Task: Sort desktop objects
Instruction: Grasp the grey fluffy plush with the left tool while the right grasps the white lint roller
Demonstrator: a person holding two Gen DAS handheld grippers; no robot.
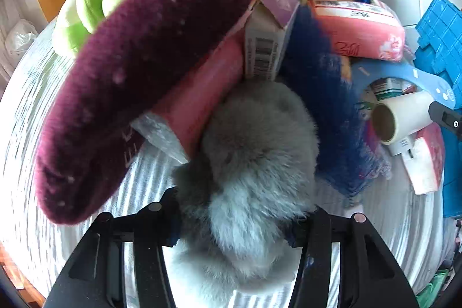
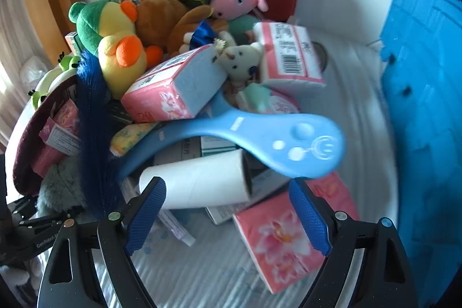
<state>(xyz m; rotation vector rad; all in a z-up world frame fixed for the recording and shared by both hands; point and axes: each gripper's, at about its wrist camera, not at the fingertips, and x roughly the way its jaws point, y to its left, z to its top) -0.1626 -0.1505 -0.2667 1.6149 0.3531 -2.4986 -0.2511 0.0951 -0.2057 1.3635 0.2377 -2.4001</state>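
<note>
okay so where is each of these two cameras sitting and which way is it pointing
Left wrist: on the left gripper, angled steeply down at a grey furry toy clamped between its fingers, beside a maroon hat.
Right wrist: on the right gripper, angled down at a white roll under a blue handle; pads clear of it.
Shared: roll, handle, hat, pink tissue packs, plush pile.
</note>
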